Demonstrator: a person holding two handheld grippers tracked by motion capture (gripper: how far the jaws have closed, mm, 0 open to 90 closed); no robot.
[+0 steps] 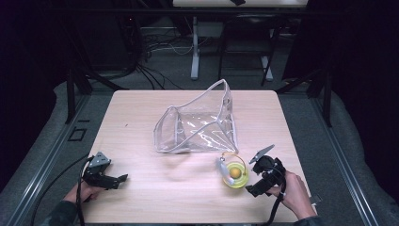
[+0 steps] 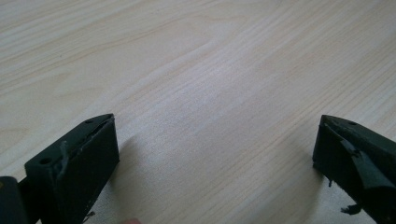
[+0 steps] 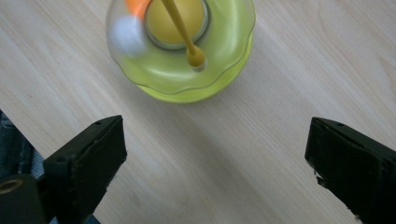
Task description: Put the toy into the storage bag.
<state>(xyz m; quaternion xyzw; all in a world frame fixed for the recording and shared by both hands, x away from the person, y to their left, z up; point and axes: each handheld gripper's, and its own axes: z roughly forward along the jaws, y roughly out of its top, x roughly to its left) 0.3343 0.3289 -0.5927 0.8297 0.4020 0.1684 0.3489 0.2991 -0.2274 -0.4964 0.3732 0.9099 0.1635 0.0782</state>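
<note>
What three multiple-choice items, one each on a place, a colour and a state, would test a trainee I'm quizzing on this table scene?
1. Where does the round toy lie?
A. inside the clear pouch
B. on the table, just ahead of the right gripper
C. beside the left gripper

2. What colour is the toy's outer ring?
A. yellow-green
B. blue
C. red

3. How do the right gripper's jaws stand?
A. shut on the toy
B. shut on nothing
C. open, nothing between them

Answers:
1 B: the high view shows it on the table next to the right gripper, apart from the clear pouch and far from the left gripper.
2 A: the right gripper view shows a yellow-green ring.
3 C: the right gripper view shows the jaws wide apart over bare wood, the toy beyond them.
</note>
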